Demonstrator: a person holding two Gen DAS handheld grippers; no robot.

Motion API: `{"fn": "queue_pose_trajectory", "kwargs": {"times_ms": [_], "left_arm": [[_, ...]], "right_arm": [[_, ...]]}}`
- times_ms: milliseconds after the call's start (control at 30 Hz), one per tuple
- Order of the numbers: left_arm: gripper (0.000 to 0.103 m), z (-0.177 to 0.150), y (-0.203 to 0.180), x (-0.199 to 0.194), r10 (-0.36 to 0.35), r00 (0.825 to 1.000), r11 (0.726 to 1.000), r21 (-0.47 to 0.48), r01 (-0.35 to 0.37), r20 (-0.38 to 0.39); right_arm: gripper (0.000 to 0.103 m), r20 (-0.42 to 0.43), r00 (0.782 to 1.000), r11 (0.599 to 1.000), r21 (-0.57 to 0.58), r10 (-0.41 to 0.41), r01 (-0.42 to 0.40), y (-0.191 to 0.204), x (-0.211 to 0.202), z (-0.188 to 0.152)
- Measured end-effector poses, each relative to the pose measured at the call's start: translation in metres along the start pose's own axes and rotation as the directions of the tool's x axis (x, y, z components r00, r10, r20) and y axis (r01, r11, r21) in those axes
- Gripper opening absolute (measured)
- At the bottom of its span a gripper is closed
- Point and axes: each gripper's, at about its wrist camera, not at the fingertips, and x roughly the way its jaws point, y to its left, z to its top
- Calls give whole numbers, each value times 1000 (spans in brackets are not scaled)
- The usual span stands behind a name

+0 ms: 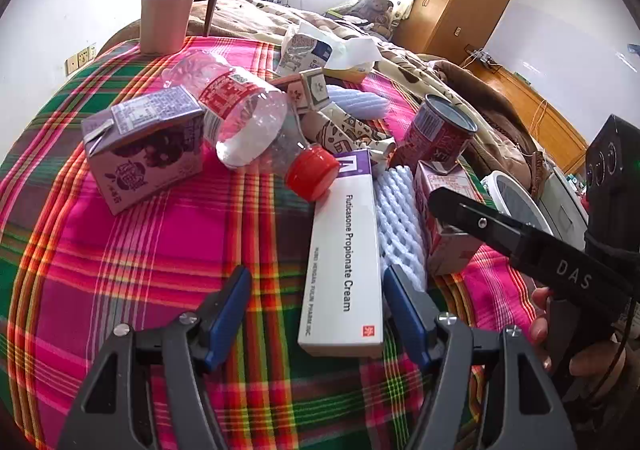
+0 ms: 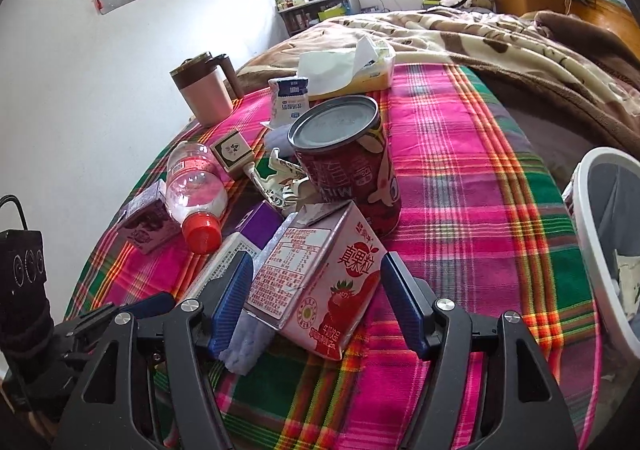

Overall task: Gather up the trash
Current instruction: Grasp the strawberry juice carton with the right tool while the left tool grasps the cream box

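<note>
Trash lies heaped on a plaid cloth (image 1: 120, 290). My left gripper (image 1: 320, 302) is open low over the cloth. A white and purple cream box (image 1: 344, 250) lies between its fingers, close to the right pad and far from the left one. My right gripper (image 2: 320, 290) is open around a tilted strawberry milk carton (image 2: 320, 282) that rests on a white foam net (image 1: 400, 226); its pads stand close beside the carton's sides. Behind are a red milk can (image 2: 344, 158), a clear bottle with a red cap (image 1: 248, 118) and a purple carton (image 1: 144, 154).
A white bin (image 2: 600, 242) stands off the cloth's right edge. A pink lidded mug (image 1: 166, 10), a tissue pack (image 2: 348, 70) and a small milk pouch (image 2: 290, 94) sit at the far side. A rumpled blanket (image 2: 520, 46) lies beyond. A hand (image 1: 540, 326) holds the right gripper.
</note>
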Motion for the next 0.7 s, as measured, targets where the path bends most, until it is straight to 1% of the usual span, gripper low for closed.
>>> {"fn": "queue_pose_trajectory", "kwargs": {"times_ms": [67,133,267,433,500,633,700], "left_arm": [[70,1,0,1,-4,1000,1000,3,4,-4],[70,2,1,2,-10,1000,1000,0,10,-7],[70,7,2,5,-11,1000,1000,-3,11,-15],[70,11,0,11,-5,1000,1000,7,5,-24],[70,13,0,12,-7,1000,1000,1,7,-26],[70,17,0,15,-8,999,1000,-4,8,-35],[70,19,-2,17,-4,999,1000,1,4,-40]], "right_arm": [[68,-12,999,999,21,30,-29,-1,3,0],[68,-29,999,999,31,22,-21,-4,7,-2],[69,-37,997,993,99,70,-66,-15,7,-5],[69,-23,998,993,105,63,-60,-24,0,-8],[69,-17,999,993,110,47,-44,-29,-5,-9],[67,-5,998,996,61,-58,58,-30,-9,-7],[66,-8,998,997,54,-59,59,-32,-8,-7]]}}
